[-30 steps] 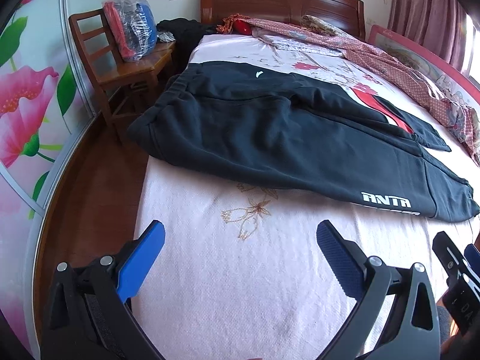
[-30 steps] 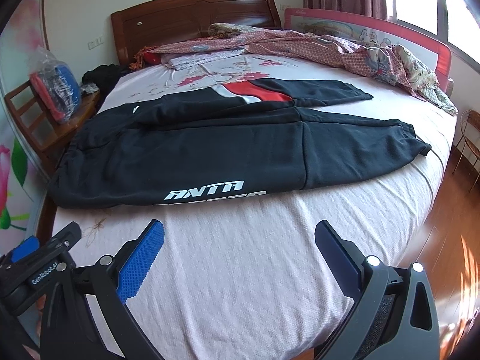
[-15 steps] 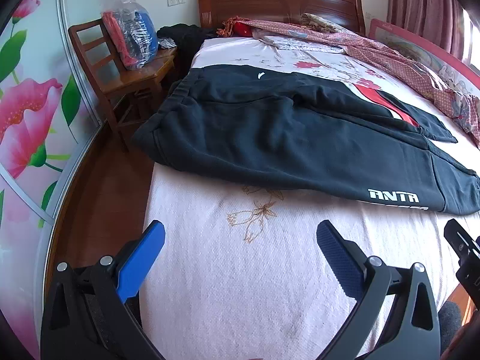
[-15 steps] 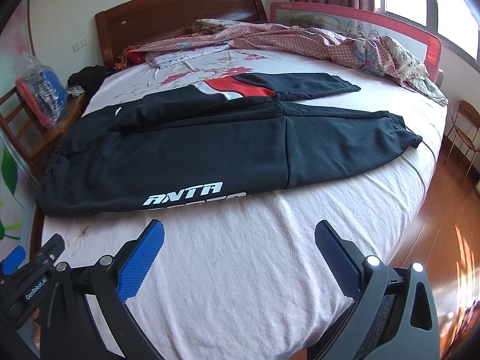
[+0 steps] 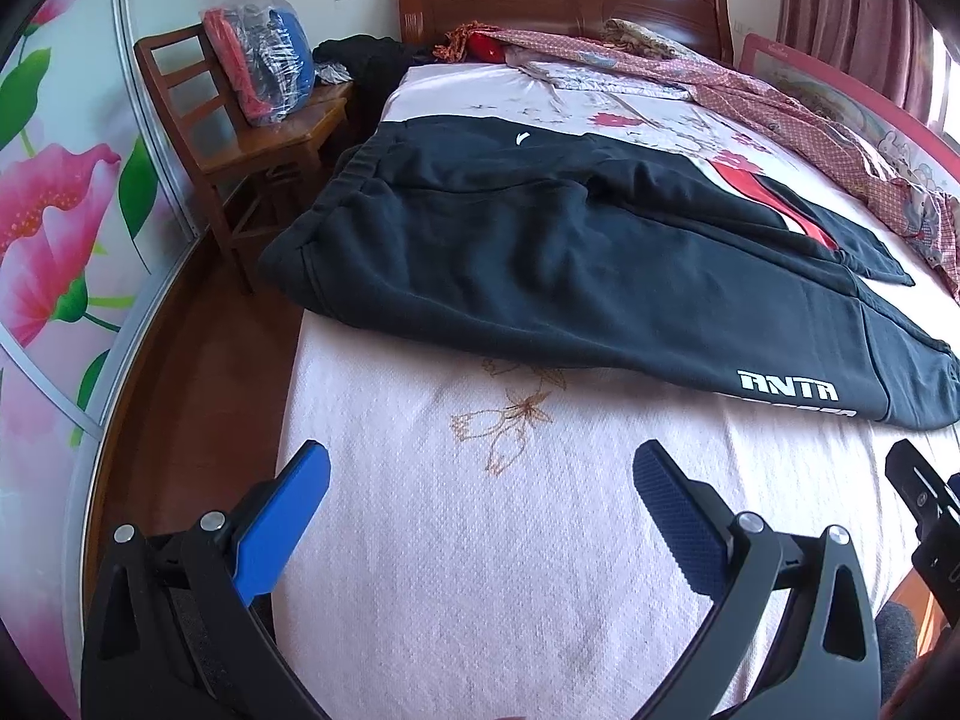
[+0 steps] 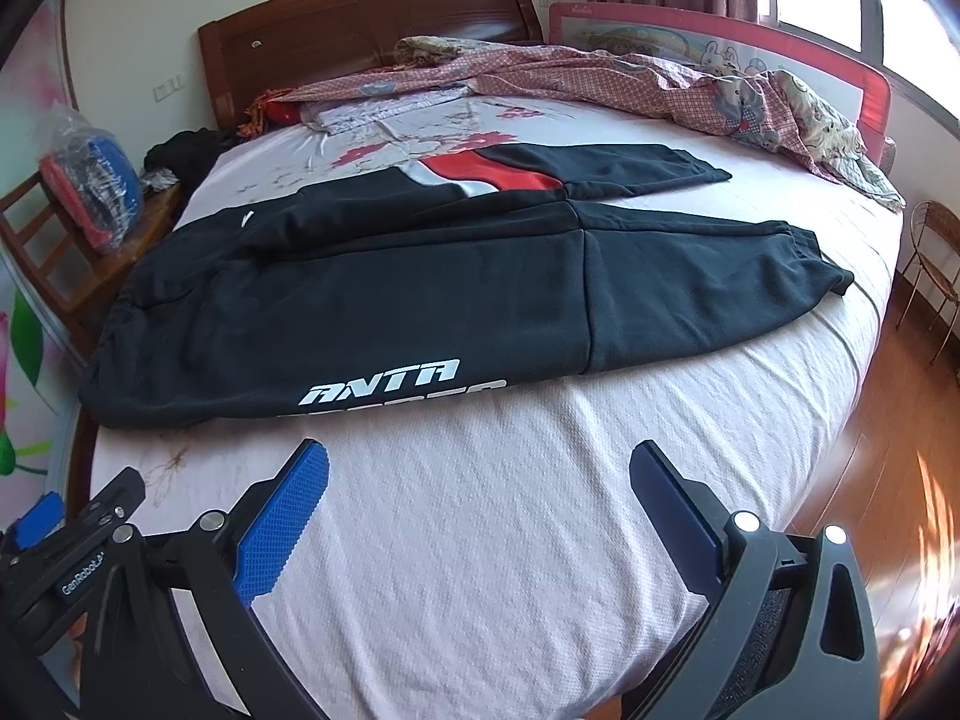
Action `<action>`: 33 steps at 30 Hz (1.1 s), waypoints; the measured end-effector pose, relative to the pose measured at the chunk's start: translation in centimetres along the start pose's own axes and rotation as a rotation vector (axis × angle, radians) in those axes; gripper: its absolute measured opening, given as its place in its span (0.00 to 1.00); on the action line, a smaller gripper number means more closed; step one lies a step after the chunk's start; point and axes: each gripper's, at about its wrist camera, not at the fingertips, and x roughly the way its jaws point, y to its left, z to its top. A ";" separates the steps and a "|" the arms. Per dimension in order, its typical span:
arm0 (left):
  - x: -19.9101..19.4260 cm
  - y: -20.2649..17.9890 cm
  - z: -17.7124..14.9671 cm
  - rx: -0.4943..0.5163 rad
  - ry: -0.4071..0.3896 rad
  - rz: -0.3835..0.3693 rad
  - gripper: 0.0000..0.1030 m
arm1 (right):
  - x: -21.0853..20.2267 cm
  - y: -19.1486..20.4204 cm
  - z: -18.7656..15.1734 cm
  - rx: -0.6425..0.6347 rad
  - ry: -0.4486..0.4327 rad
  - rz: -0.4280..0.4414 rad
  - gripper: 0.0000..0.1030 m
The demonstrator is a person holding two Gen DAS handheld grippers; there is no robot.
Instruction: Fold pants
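Note:
Black pants (image 5: 540, 264) with a white ANTA logo and a red and white patch lie spread flat across the bed, waistband at the left, legs running right. They also show in the right wrist view (image 6: 420, 294). My left gripper (image 5: 480, 468) is open and empty, above the bare sheet short of the pants' near edge. My right gripper (image 6: 477, 468) is open and empty, above the sheet just short of the logo. The left gripper's body shows at the lower left of the right wrist view (image 6: 66, 558).
The bed (image 6: 540, 540) has a pink-white sheet and a wooden headboard (image 5: 558, 6). A crumpled patterned quilt (image 6: 660, 84) lies at the far side. A wooden chair (image 5: 240, 138) with a plastic-wrapped bundle stands left of the bed. Wooden floor lies on both sides.
Both grippers have drawn back and shifted slightly, so the pants sit a little farther off in both views. Both stay open and empty. The pants have not moved.

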 end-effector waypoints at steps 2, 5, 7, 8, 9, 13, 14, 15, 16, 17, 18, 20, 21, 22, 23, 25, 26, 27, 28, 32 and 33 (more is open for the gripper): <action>0.0 0.0 -0.1 0.000 0.000 -0.003 0.98 | 0.0 0.0 -0.1 0.002 0.004 0.001 0.97; 0.0 -0.1 -0.1 0.001 0.001 -0.003 0.98 | 0.1 0.1 -0.1 0.001 0.003 0.001 0.97; 0.0 -0.1 -0.1 -0.001 0.002 -0.008 0.98 | 0.0 0.1 -0.2 0.001 0.001 0.007 0.97; 0.0 -0.1 -0.1 -0.001 0.002 -0.005 0.98 | 0.0 0.1 -0.2 0.001 0.001 0.007 0.97; 0.0 -0.1 -0.1 0.001 0.000 -0.003 0.98 | 0.0 0.1 -0.2 -0.001 0.000 0.003 0.97; 0.0 -0.1 -0.1 0.000 0.002 -0.007 0.98 | 0.0 0.1 -0.2 -0.002 0.001 0.008 0.97; 0.0 -0.1 -0.1 0.000 0.003 -0.004 0.98 | 0.0 0.1 -0.2 -0.001 0.001 0.010 0.97; 0.0 -0.1 -0.1 0.000 0.003 -0.004 0.98 | 0.0 0.1 -0.2 -0.002 0.001 0.006 0.97; 0.0 0.0 0.0 -0.001 0.003 -0.008 0.98 | 0.0 0.1 -0.1 -0.002 0.000 0.008 0.97; 0.0 0.0 -0.1 -0.001 0.003 -0.006 0.98 | 0.0 0.1 -0.1 -0.001 0.001 0.009 0.97; 0.0 -0.1 -0.1 -0.001 0.002 -0.003 0.98 | 0.0 0.2 -0.1 -0.001 0.002 0.007 0.97; -0.1 -0.1 -0.1 0.001 0.002 -0.007 0.98 | 0.0 0.2 -0.1 0.000 0.001 0.010 0.97; -0.1 -0.1 -0.1 0.001 0.002 -0.006 0.98 | 0.0 0.2 -0.1 0.002 0.001 0.010 0.97; -0.1 -0.1 -0.1 0.001 0.002 -0.010 0.98 | 0.0 0.2 -0.1 0.001 0.001 0.009 0.97; -0.1 -0.1 -0.1 0.001 0.002 -0.009 0.98 | 0.0 0.2 -0.1 0.001 0.000 0.012 0.97; 0.0 -0.1 -0.1 0.000 0.004 -0.011 0.98 | 0.0 0.2 -0.1 0.001 0.000 0.011 0.97; 0.0 -0.1 -0.1 -0.001 0.004 -0.009 0.98 | 0.0 0.1 -0.1 0.001 0.001 0.012 0.97; 0.0 0.0 -0.1 -0.001 0.004 -0.009 0.98 | 0.0 0.1 -0.1 0.000 0.002 0.014 0.97; 0.0 0.0 -0.1 0.000 0.005 -0.013 0.98 | 0.0 0.1 -0.1 0.000 0.002 0.012 0.97; 0.0 -0.1 0.0 0.001 0.003 -0.014 0.98 | -0.1 0.1 -0.1 -0.001 0.001 0.012 0.97; 0.0 -0.1 0.0 0.001 0.003 -0.012 0.98 | -0.1 0.1 -0.1 -0.002 0.001 0.013 0.97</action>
